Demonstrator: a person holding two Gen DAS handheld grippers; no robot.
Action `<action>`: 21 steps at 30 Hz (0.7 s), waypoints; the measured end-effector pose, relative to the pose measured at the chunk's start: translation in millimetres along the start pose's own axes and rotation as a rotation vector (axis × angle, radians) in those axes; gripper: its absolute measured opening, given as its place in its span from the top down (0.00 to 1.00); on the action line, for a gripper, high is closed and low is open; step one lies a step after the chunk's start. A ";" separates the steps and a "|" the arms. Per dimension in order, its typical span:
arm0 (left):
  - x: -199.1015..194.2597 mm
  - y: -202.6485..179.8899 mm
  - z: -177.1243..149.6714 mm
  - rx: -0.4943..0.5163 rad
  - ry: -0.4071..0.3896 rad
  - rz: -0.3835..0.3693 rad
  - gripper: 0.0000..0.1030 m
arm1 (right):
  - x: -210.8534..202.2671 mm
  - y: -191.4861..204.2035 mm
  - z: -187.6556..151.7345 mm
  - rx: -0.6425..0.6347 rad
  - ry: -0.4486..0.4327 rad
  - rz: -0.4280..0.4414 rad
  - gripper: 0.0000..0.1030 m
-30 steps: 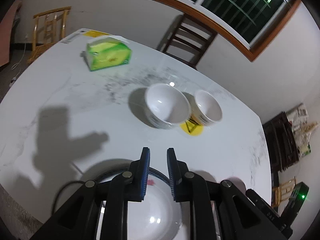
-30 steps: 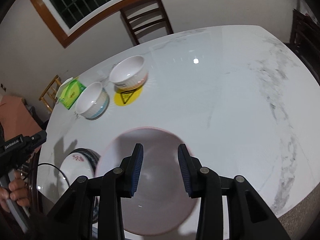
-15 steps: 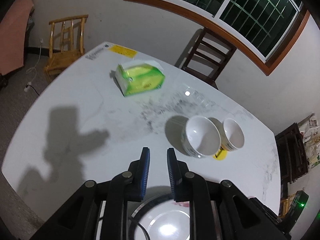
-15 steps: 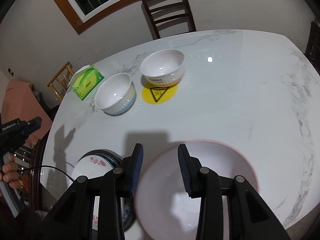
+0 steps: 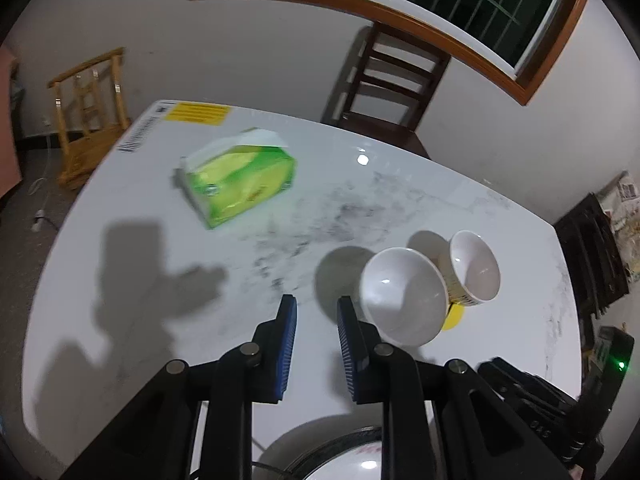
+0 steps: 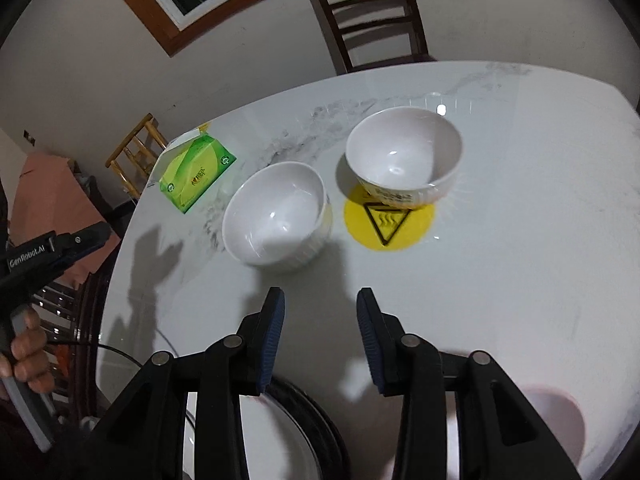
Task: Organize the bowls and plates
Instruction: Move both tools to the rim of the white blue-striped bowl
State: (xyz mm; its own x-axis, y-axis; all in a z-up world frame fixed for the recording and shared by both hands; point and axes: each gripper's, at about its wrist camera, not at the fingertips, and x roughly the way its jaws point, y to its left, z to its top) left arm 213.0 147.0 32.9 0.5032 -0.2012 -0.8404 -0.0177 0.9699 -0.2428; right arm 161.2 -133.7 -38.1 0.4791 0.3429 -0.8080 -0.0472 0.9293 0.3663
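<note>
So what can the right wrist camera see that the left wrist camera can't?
Only the right wrist view shows the whole yellow warning sticker, the pink plate and the person's left hand holding the other tool. Only the left wrist view shows the yellow label at the table's far edge. Both show two white bowls, the green tissue pack, the dark chair, a dark-rimmed plate and open tongs.

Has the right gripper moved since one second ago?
Yes. The right gripper moved away from the pink plate, toward the two bowls.
</note>
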 end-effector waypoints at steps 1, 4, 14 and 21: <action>9.7 -4.0 2.8 0.008 0.014 -0.016 0.78 | 5.9 1.2 5.2 0.007 0.007 0.004 0.64; 34.5 -10.9 7.9 0.004 0.042 -0.034 0.78 | 20.7 2.4 18.6 0.022 0.017 -0.007 0.64; 102.2 -13.5 6.8 -0.076 0.138 -0.062 0.78 | 67.1 -5.3 44.0 0.071 0.088 -0.042 0.64; 118.2 -14.9 4.1 -0.105 0.160 -0.067 0.78 | 84.2 -3.8 51.3 0.066 0.113 -0.046 0.66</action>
State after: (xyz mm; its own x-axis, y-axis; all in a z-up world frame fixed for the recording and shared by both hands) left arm 276.2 109.3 -60.8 0.3625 -0.2917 -0.8851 -0.0829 0.9359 -0.3424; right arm 246.7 -115.5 -83.9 0.3777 0.3165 -0.8702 0.0327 0.9346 0.3542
